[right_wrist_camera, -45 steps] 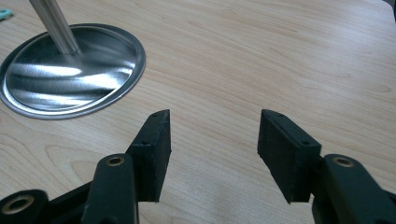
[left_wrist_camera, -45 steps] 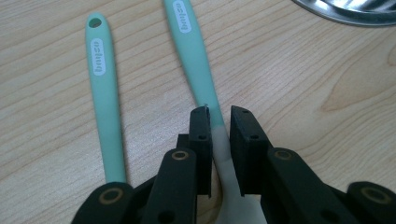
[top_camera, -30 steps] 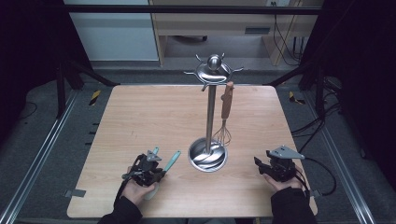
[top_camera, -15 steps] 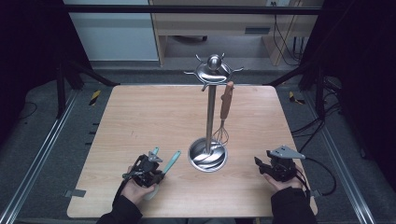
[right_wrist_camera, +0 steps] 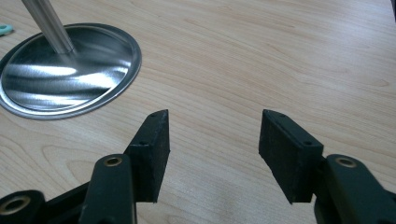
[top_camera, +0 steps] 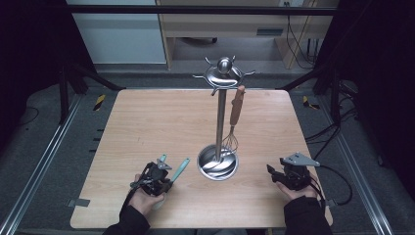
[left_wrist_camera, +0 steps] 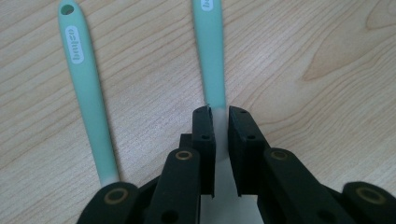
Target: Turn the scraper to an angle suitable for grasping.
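Gripping mint-green utensil handle [left_wrist_camera: 208, 51] with left gripper [top_camera: 155, 177], jaws pinching it, near worktop's front edge; keeping pinch square while lifting toward rack [top_camera: 221, 117]. Right gripper [right_wrist_camera: 212, 140] idling, jaws spread.

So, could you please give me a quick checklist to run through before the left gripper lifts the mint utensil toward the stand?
1. Left gripper closed on a mint utensil handle: ok, the jaws pinch it.
2. Second mint handle free of the jaws: ok, it lies beside them on the table.
3. Right gripper out of the way: ok, open, holding nothing, to the right of the stand base.
4. Free hook on the stand top: cannot tell; the hooks are too small to judge.
5. Whisk hanging on the stand: ok.
6. Stand upright: ok.
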